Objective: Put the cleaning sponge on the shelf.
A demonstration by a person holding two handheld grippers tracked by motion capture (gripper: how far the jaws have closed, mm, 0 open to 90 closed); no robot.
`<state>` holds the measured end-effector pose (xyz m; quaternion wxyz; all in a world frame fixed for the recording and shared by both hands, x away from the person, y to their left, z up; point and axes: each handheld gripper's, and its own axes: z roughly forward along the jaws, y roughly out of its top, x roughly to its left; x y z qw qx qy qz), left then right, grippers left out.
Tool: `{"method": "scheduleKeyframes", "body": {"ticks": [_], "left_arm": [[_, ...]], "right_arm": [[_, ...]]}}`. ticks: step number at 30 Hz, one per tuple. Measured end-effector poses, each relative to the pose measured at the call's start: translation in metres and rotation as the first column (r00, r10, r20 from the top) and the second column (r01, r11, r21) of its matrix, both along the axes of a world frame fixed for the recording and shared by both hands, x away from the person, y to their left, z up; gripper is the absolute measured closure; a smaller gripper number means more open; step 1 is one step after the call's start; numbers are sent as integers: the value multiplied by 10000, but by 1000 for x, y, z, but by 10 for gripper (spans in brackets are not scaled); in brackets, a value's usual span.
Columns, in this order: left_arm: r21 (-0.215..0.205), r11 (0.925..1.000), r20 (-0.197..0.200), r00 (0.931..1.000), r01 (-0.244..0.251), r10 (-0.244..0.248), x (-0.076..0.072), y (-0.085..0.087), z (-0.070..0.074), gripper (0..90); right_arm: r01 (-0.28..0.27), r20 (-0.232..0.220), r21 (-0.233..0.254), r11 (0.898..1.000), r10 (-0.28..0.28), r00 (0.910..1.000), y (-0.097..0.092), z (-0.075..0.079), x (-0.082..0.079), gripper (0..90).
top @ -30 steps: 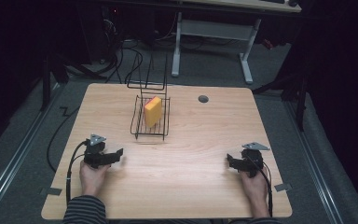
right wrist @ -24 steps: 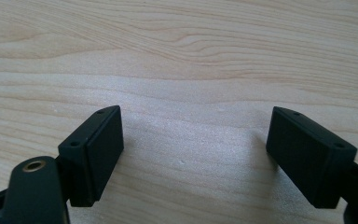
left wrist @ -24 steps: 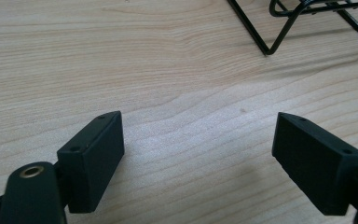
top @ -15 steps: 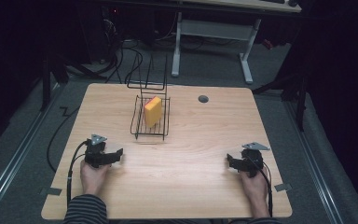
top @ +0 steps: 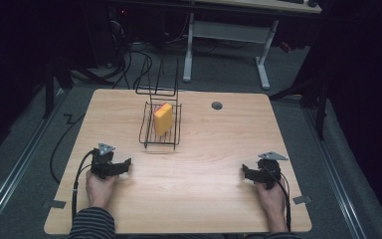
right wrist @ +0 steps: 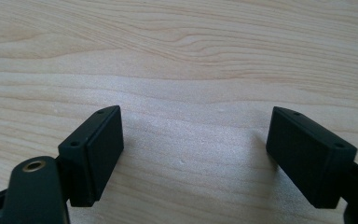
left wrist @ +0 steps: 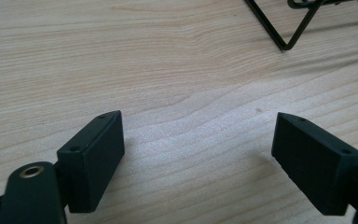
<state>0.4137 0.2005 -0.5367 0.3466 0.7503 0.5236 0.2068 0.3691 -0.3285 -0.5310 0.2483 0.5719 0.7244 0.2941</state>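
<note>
Resting at lower left of the high view, left gripper (top: pixel 122 166) low on the wooden table (top: pixel 214 149), jaws spread wide with nothing between them, only bare wood grain in the gap in the left gripper view (left wrist: pixel 198 154)

Further right and higher in the high view, just left of centre: black wire rack (top: pixel 160 130), with a yellow-orange block (top: pixel 163 118) propped upright inside it, tilted a little, leaning on the wires. A corner of that rack's foot (left wrist: pixel 284 44) at upper right of the left gripper view, near but clear of the jaws. Small dark grommet (top: pixel 217 105) to the right of the rack, well apart from it

At lower right of the high view, right gripper (top: pixel 248 174), likewise gaping wide and empty, plain table between the pads in the right gripper view (right wrist: pixel 196 149)

Likely trouble from here: reaching in for the block and snagging a jaw on the thin wires, shoving the light rack across the smooth top or tipping it; pinching the block off-centre, so slipping or twisting on lift; catching the block's edge under the tall wire handle; trailing cable dragging against the table edge and tugging the aim off
</note>
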Motion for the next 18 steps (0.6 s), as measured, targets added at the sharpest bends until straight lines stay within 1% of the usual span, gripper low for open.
{"method": "scheduleKeyframes", "body": {"ticks": [10, 14, 18], "left_arm": [[392, 9992, 55, 10000, -81, 79, 0, -4, -1, 181], [389, 9992, 51, 10000, -84, 82, 0, -4, 0, 182], [410, 9991, 53, 9999, -89, 87, -1, -4, 0, 182]], "right_arm": [[34, -25, 39, 10000, -34, 10000, 0, 0, 0, 189], [81, -52, 80, 9999, -80, 10000, 1, 0, -1, 189], [5, -8, 12, 10000, -5, 10000, 0, 0, 0, 189]]}}
